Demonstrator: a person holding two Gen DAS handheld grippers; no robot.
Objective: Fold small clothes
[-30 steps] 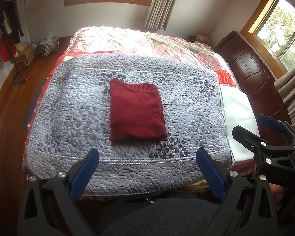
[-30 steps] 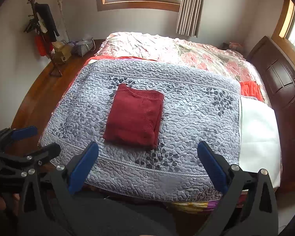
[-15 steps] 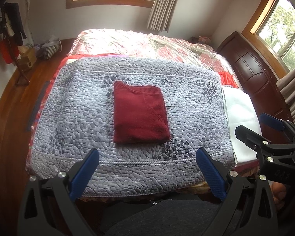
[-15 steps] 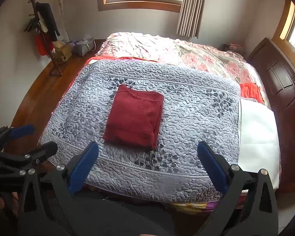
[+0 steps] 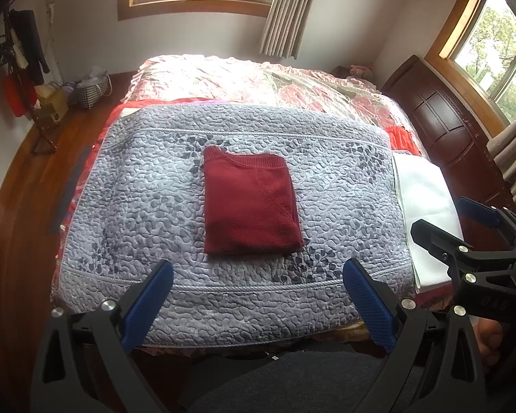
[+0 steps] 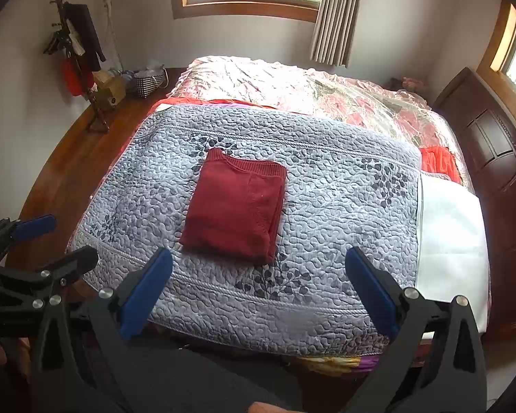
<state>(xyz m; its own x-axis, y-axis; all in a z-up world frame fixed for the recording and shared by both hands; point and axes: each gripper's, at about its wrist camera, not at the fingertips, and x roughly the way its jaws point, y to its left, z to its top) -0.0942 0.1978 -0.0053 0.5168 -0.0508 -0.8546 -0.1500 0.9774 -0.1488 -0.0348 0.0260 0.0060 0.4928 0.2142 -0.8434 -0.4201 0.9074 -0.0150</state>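
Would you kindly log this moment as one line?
red sweater: folded on grey quilt | left gripper: open | right gripper: open

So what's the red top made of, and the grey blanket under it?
The red top looks like knitted yarn, maybe wool or cotton: ribbing shows along its far edge and its surface is soft and matt. The grey blanket looks like quilted fabric, puffy with pebble-shaped stitching and printed dark leaves. The exact fibre of either cannot be told.
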